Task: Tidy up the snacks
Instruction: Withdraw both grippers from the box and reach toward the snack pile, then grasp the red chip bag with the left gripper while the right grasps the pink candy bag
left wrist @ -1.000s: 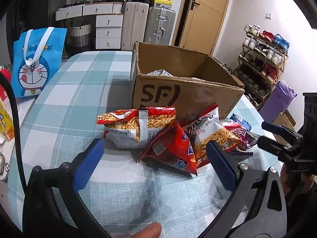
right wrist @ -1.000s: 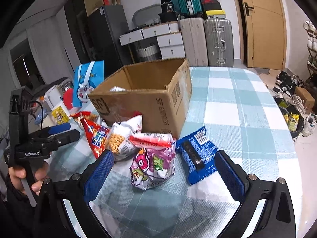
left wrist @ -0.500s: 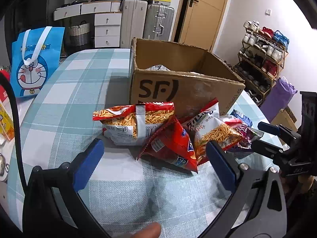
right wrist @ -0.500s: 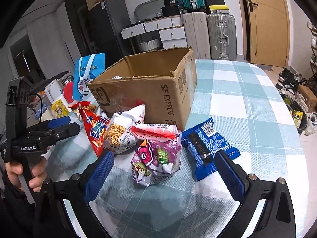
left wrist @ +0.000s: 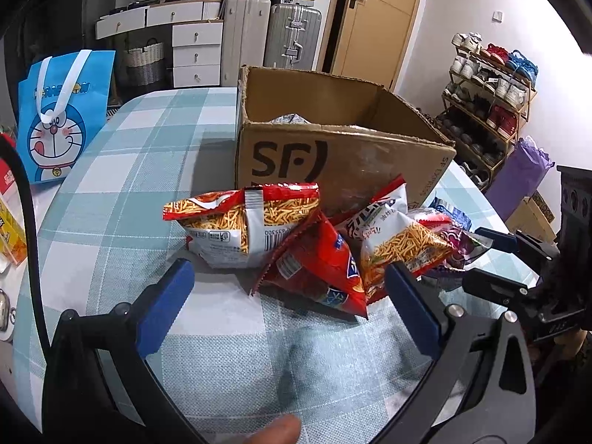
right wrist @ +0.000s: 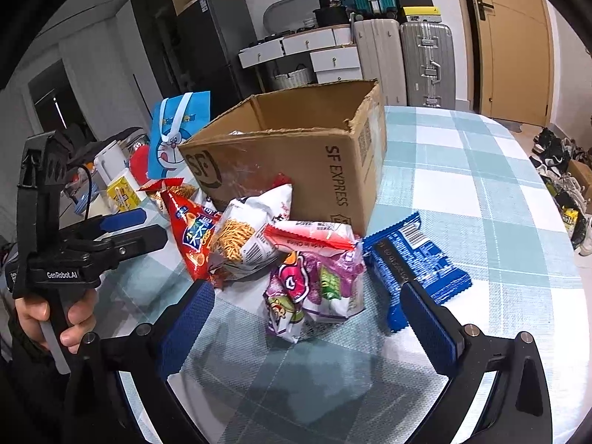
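Note:
A pile of snack bags lies on the checked tablecloth in front of an open cardboard box (left wrist: 344,162) (right wrist: 296,155). In the pile are a red-and-white noodle bag (left wrist: 248,225), a red triangular bag (left wrist: 318,266) (right wrist: 188,233), a white noodle bag (left wrist: 399,236) (right wrist: 248,229), a purple bag (right wrist: 318,277) and a blue pack (right wrist: 414,259). My left gripper (left wrist: 288,310) (right wrist: 155,225) is open just short of the red bag. My right gripper (right wrist: 307,323) (left wrist: 484,259) is open, its pads on either side of the purple bag's near end. Something silvery shows inside the box.
A blue cartoon tote bag (left wrist: 59,114) stands at the table's left side, with a yellow box (right wrist: 122,194) near it. The table edge curves away on the right (right wrist: 555,222). Suitcases (left wrist: 292,37), drawers and a shoe rack (left wrist: 488,92) stand beyond the table.
Both grippers have come closer to the snack pile. The right gripper's pads now reach the purple bag. Nothing has been picked up.

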Available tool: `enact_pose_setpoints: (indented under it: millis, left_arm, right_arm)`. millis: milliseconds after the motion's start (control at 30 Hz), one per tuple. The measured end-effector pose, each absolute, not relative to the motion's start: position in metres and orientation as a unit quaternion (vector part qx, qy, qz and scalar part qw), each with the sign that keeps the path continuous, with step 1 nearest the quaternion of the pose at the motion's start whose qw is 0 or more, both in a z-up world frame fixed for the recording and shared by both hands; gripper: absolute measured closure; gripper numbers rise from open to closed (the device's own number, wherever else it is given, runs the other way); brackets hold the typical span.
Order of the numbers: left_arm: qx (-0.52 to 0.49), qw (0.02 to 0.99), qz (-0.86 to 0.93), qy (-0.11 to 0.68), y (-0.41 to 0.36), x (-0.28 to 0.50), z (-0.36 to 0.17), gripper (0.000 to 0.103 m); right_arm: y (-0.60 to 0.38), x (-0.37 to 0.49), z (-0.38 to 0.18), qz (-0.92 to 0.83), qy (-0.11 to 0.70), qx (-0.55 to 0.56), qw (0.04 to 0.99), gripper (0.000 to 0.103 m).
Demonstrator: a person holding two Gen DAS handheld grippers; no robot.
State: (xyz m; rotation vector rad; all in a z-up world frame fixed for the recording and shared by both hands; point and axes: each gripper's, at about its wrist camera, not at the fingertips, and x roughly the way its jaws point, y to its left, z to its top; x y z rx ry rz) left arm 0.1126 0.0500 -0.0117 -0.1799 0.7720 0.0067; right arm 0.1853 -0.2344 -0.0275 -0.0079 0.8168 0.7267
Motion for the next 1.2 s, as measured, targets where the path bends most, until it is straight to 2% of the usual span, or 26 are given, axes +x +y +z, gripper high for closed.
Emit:
enact_pose_setpoints:
  millis: [200,367,433,500,667,800,1000,1200]
  left_arm:
    - [-0.086,0.920,-0.002,0.381,0.049,0.114,-0.015,0.001]
    - [-0.084,0.919,-0.004,0.385,0.048,0.115,-0.018,0.001]
    - [-0.083,0.919,-0.004,0.386,0.047,0.115,-0.019,0.001]
    - [-0.083,0.919,-0.005,0.386,0.048,0.115,-0.019,0.001]
    - [-0.083,0.918,-0.005,0.388,0.047,0.116,-0.021,0.001]
    - [-0.083,0.918,-0.005,0.388,0.047,0.115,-0.021,0.001]
    - [-0.085,0.918,-0.005,0.388,0.047,0.115,-0.023,0.001]
    - [-0.085,0.919,-0.003,0.386,0.045,0.114,-0.024,0.001]
  right_arm:
    - [-0.226,0.187,-0.034,0.352,0.398,-0.004,0.847,0.006]
    - [-0.222,0.195,-0.044,0.339,0.417,0.003,0.844,0.020]
    - [-0.223,0.198,-0.047,0.318,0.421,0.001,0.850,0.035]
    - [-0.226,0.201,-0.050,0.321,0.428,0.012,0.845,0.040]
    - [-0.229,0.201,-0.050,0.323,0.423,0.014,0.847,0.043]
    - [-0.231,0.197,-0.045,0.326,0.417,0.008,0.849,0.058]
    - [-0.238,0.190,-0.036,0.334,0.408,0.007,0.850,0.059]
    - [-0.252,0.181,-0.012,0.331,0.366,0.016,0.869,0.059]
